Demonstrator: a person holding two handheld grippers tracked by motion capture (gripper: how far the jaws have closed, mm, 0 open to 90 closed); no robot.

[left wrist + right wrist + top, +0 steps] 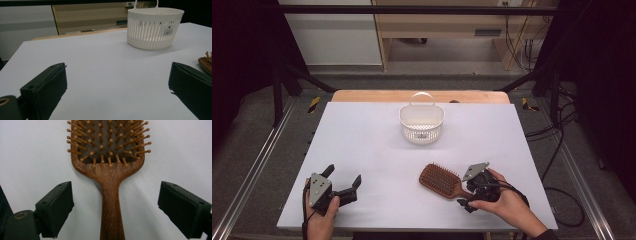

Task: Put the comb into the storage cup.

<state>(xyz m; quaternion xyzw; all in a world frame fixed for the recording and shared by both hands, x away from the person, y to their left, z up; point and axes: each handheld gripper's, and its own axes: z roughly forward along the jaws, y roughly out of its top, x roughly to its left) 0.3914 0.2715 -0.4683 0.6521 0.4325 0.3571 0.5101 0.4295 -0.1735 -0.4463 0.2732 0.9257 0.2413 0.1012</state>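
Right gripper (113, 207): my jaws spread, straddling brush (110, 177) handle, no grip yet.
Left gripper (343, 186): spread, idle.
Left to do: clamp, lift, carry to basket (422, 122) at 12 o'clock.

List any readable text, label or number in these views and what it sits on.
Small white sticker with a barcode on the wall of the white slotted plastic basket: print too small and blurred to read.
Brown wooden paddle hairbrush: no marking visible.
No other text is legible.
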